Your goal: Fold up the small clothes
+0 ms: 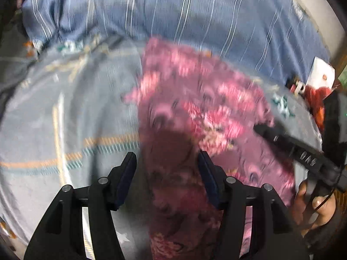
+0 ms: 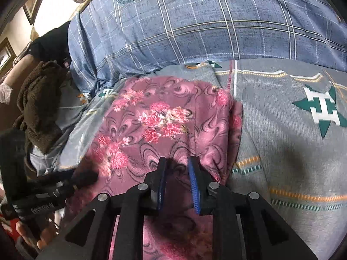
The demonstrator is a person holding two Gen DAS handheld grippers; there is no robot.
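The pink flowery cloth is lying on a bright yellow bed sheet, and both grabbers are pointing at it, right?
Not quite. The sheet under the pink flowery cloth is grey-blue with orange and teal stripes and a green star, not bright yellow; the right wrist view shows it clearly. The rest holds: the left gripper and the right gripper both point at the cloth.

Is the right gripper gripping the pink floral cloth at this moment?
Cannot tell. In the right wrist view the right gripper has its jaws parted over the pink floral cloth, with nothing pinched between them; whether the tips rest on it is unclear.
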